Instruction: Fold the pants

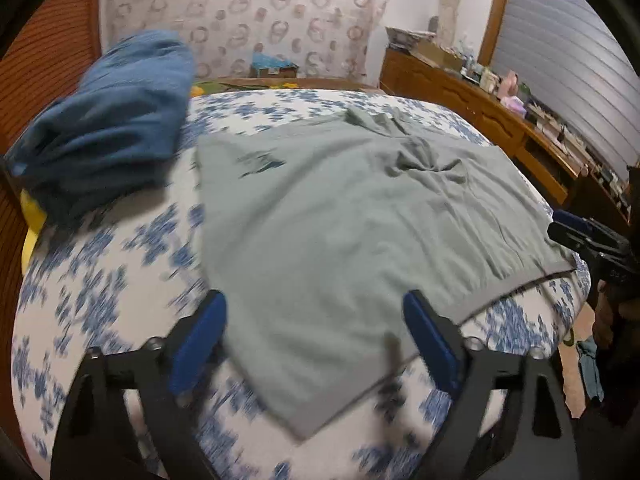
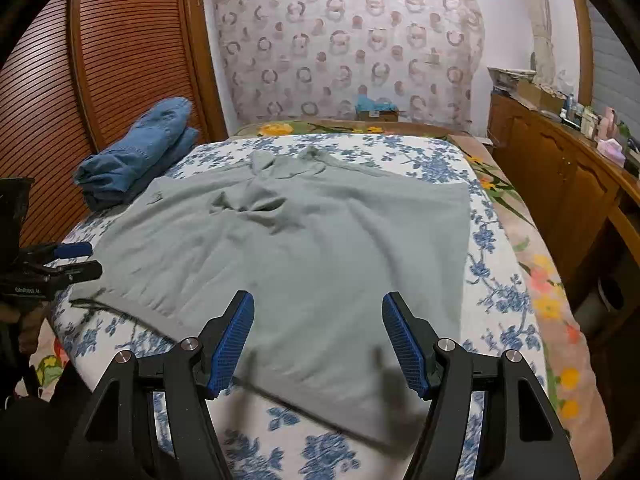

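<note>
The grey-green pants (image 1: 340, 208) (image 2: 320, 232) lie spread flat on the bed, with wrinkles and bunched cloth at the far end. In the left wrist view my left gripper (image 1: 316, 300) hovers open over the near corner of the cloth, with nothing between its blue pads. My right gripper (image 2: 318, 298) stands open over the near edge of the cloth, and its pads touch nothing. Each gripper also shows in the other's view: the right gripper (image 1: 576, 236) by the cloth's right corner, the left gripper (image 2: 76, 260) by its left corner.
Folded blue jeans (image 1: 112, 128) (image 2: 140, 152) are stacked at the bed's far left. The bed cover (image 1: 100, 300) (image 2: 500, 300) is white with blue flowers. A slatted wooden door (image 2: 120, 60) stands on the left, and a cluttered wooden dresser (image 1: 480, 112) (image 2: 560, 168) runs along the right.
</note>
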A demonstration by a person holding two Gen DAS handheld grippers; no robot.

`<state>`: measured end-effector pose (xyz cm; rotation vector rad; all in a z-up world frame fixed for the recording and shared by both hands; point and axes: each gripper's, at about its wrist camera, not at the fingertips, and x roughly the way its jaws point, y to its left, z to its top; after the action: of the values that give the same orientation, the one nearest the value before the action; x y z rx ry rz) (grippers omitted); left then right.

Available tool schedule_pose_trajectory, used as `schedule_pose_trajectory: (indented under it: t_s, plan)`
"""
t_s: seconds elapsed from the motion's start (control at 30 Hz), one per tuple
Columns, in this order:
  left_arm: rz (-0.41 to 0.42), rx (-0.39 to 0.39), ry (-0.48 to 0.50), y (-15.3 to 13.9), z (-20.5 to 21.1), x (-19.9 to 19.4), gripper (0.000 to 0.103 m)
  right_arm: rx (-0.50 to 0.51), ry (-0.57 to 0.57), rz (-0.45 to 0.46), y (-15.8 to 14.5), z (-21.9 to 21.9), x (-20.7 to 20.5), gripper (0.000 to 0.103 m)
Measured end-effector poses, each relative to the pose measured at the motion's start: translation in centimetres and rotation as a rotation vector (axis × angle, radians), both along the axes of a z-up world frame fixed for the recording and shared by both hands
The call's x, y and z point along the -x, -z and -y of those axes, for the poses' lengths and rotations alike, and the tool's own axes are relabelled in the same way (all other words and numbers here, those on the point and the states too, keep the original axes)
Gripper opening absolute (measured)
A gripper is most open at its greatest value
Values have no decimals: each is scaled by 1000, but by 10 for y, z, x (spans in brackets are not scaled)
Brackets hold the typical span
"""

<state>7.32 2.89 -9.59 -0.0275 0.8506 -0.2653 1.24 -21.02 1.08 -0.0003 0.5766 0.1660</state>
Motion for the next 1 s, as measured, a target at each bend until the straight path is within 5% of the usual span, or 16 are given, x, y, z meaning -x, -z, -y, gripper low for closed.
schedule_pose_trajectory:
  t_s: [0.33,0.73,0.87,1.0]
  plan:
    - [-28,-1,-6,9,-21,16,60,34,-57,-2,6,-18,-2,69]
    - [-23,-21,28,9,-13,36,44,13,-85,24,-2,-27,6,69]
    - [-20,0,35,9,-12,34,15,-3,-82,23,0,-27,7,69]
    - [-7,-23,42,7,-4,31,6,-4,-76,26,-1,-26,9,69]
